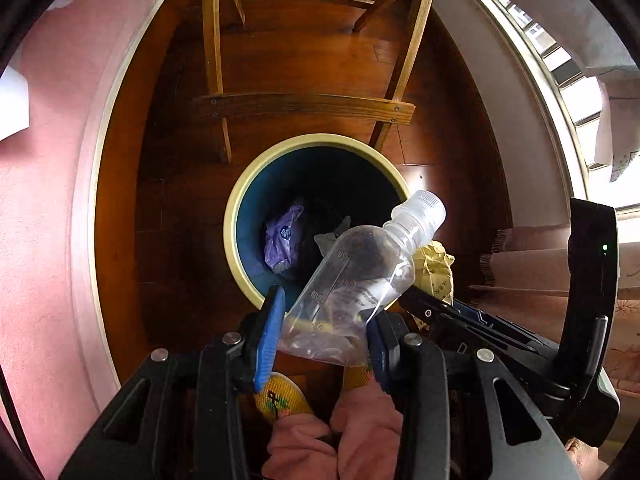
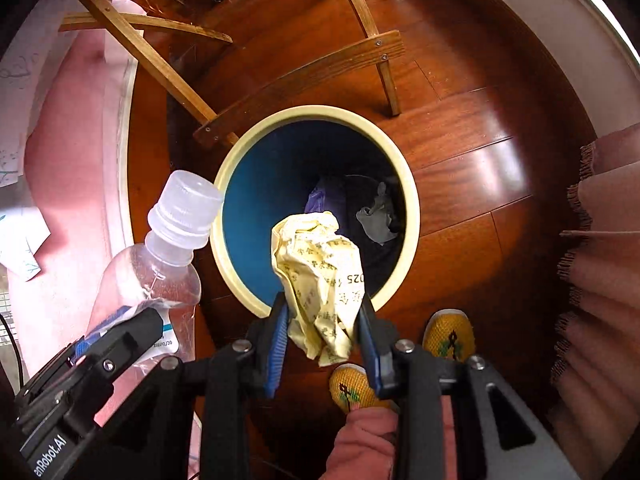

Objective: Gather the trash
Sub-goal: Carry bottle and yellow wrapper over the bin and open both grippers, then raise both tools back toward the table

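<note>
The left claw [image 1: 324,328] pinches a clear plastic bottle [image 1: 360,276] near its base, both blue pads pressed against the thin wall; the capped neck leans up and to the right, out over the rim of the bin [image 1: 320,140]. The right claw [image 2: 324,332] is closed on a crumpled wad of yellow printed paper [image 2: 320,276], which bulges above the pads and hangs over the near edge of the bin's opening; whether both pads press it firmly cannot be told. Both claws point steeply downward, just beside each other.

The bin is round, with a cream rim and a blue inner wall; inside lie a purple bag [image 1: 282,236] and a grey scrap [image 2: 376,220].

Judged risks: the bottle sits over the near right part of the rim, not the centre, so on release it may strike the rim and roll off across the floor; its soft wall may also slip between the pads. The paper is light and springy, and may cling to a pad or drop short of the near rim. The claws are close enough to knock one another.

The floor [image 2: 460,160] is polished dark wood, glossy, likely to let a bottle roll. Wooden chair legs [image 1: 212,40] stand just behind the bin; the person's yellow slippers [image 2: 450,334] stand near it; a pink wall rises to the left, and bright window light falls at the right.
</note>
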`<move>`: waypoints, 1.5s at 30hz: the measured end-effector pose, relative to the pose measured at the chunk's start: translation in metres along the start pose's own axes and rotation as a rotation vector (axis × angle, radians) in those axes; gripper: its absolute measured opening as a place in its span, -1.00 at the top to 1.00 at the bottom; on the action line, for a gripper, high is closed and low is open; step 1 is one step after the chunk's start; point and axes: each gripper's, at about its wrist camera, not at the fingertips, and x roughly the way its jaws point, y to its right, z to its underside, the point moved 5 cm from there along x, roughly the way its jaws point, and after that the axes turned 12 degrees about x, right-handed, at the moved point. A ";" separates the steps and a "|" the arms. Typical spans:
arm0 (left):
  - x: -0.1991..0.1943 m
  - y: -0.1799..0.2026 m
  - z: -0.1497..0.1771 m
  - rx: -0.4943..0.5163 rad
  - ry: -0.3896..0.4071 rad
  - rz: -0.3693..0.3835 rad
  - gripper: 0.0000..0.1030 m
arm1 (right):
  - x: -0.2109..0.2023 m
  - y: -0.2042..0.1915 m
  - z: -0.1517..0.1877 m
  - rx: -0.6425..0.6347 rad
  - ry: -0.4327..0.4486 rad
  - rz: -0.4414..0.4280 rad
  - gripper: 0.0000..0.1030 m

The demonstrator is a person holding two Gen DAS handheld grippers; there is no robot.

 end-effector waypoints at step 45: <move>-0.406 -0.003 -0.070 0.117 0.418 -0.123 -0.76 | -0.352 -0.171 0.026 -0.236 0.269 -0.184 -0.20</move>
